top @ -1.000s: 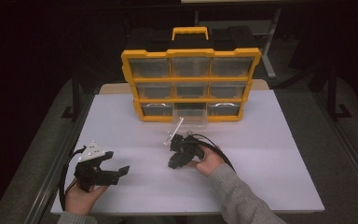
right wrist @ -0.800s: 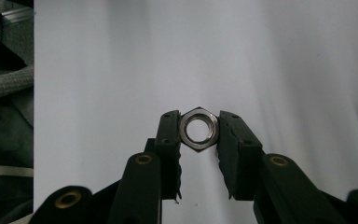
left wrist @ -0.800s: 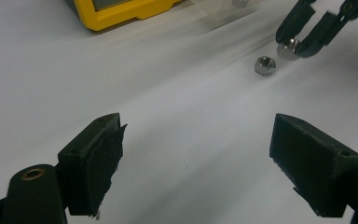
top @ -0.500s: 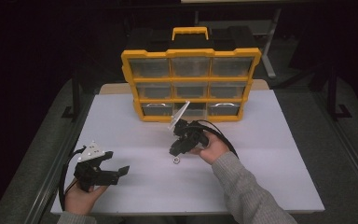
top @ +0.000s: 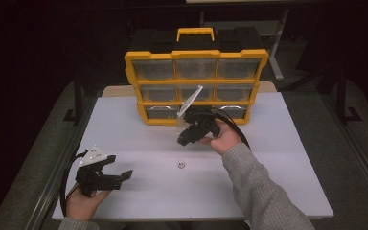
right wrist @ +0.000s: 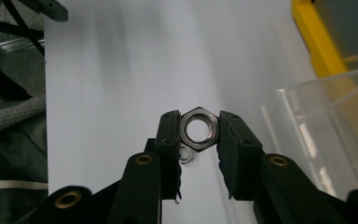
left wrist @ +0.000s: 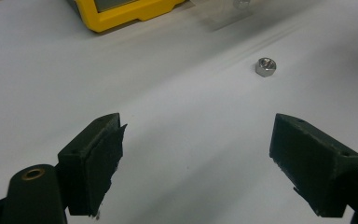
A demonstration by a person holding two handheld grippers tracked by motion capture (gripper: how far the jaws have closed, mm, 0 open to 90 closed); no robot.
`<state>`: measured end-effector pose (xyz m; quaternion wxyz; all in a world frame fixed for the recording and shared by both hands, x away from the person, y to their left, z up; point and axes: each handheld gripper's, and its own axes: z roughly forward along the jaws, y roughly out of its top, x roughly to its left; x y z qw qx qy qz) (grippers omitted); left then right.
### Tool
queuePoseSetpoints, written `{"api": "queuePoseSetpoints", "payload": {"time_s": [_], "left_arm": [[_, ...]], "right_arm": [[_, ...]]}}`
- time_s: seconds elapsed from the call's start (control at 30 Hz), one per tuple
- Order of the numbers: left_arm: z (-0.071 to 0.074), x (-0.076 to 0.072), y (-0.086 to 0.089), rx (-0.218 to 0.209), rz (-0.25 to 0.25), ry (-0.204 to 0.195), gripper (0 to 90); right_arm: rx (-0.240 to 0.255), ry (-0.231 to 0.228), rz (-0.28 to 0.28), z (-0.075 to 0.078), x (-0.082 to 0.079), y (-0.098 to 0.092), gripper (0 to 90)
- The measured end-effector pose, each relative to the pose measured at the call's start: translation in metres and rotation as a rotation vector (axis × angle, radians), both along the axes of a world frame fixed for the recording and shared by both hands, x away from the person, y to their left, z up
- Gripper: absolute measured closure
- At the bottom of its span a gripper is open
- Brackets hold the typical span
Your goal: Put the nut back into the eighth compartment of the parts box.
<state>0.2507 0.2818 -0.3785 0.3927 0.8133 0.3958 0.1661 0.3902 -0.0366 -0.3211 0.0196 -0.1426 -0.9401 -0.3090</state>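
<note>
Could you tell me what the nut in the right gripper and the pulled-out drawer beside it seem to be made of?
Nut: apparently bare steel, given its grey metallic sheen and bright inner ring. Drawer: probably clear plastic; the yellow organizer shows through its walls.

Bare worktop (top: 278, 163) is seen across the front and both sides, where passage is open. The back middle is blocked by the yellow drawer cabinet (top: 196, 86), with a clear drawer (top: 190, 103) tilted out just before it. A small nut (top: 180, 165) lies alone between the two hand-held grippers.
</note>
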Motion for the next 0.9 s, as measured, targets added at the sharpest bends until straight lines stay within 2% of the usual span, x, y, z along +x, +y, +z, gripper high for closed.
{"api": "queuePoseSetpoints", "payload": {"time_s": [0.3,0.37,0.43,0.47,0.53,0.67,0.7,0.73,0.83,0.9], "left_arm": [[0.000,0.000,0.001,-0.003,-0.001,-0.006,16.7],[0.000,0.000,0.000,-0.021,0.009,-0.007,16.6],[0.000,0.000,0.000,-0.021,0.011,-0.005,16.6],[0.001,0.000,0.001,-0.005,0.002,-0.003,16.6],[0.000,0.000,0.001,-0.007,0.002,-0.003,16.6],[0.000,0.000,0.000,-0.021,0.008,-0.006,16.6],[0.000,0.000,0.001,-0.006,0.000,-0.004,16.6],[0.000,0.000,0.000,-0.013,0.004,-0.004,16.7],[0.001,0.000,0.001,-0.003,0.003,-0.004,16.6],[0.000,0.000,0.000,-0.020,0.012,-0.005,16.7]], "right_arm": [[0.001,-0.020,-0.057,0.019,0.018,-0.013,69.2],[-0.003,-0.023,-0.070,0.021,0.023,-0.015,69.2],[-0.005,-0.026,-0.079,0.023,0.027,-0.016,69.2],[-0.008,-0.028,-0.085,0.024,0.029,-0.017,69.2],[-0.011,-0.025,-0.103,0.025,0.032,-0.020,69.2],[-0.011,-0.032,-0.139,0.025,0.039,-0.025,69.2],[-0.014,-0.028,-0.150,0.024,0.040,-0.026,69.2],[-0.017,-0.026,-0.159,0.023,0.041,-0.027,69.2],[-0.042,-0.028,-0.171,0.017,0.046,-0.028,69.1],[-0.057,-0.023,-0.182,0.013,0.048,-0.028,69.1]]}}
